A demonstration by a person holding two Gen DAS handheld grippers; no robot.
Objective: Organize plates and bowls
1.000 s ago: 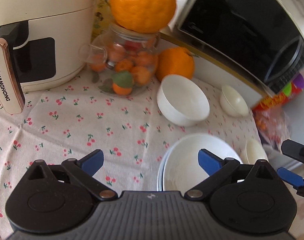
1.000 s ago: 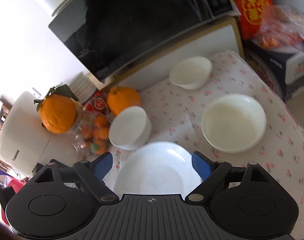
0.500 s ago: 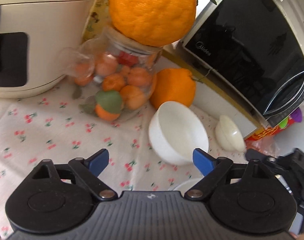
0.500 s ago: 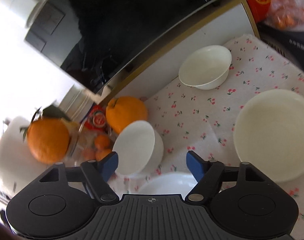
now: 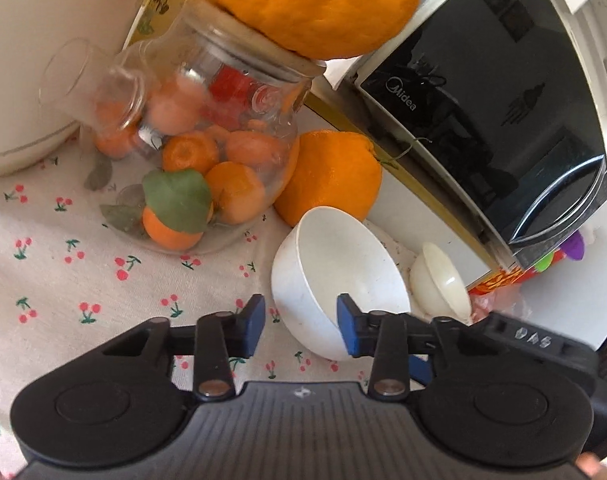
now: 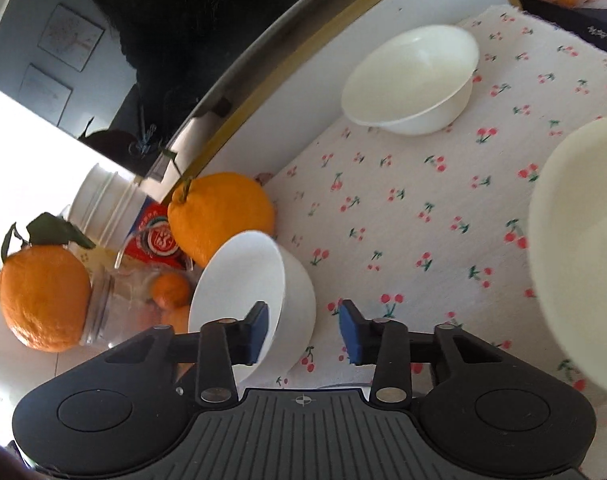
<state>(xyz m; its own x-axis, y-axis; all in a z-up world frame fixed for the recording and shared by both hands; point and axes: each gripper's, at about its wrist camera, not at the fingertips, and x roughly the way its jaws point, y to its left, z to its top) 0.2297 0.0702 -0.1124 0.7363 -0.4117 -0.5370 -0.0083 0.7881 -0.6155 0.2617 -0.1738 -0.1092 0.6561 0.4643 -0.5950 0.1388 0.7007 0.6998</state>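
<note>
Now the white bowl (image 5: 335,280) sits on the surface beside the jar (image 5: 207,140), its near rim between the left gripper (image 5: 299,330) fingers at 12 o'clock, while the right gripper (image 6: 303,330), also spread and empty, straddles its other edge, equally near.

We look from two wrist cameras, each low over the cherry-print cloth (image 5: 63,280) and facing forward along its own fingers. Our left view sits close to the glass jar (image 5: 207,148) and microwave (image 5: 503,120). Our right view faces the same microwave (image 6: 183,40) from further right. Both share the white bowl (image 5: 335,276) (image 6: 255,292), seen near, and the orange (image 5: 335,176) (image 6: 223,212).
</note>
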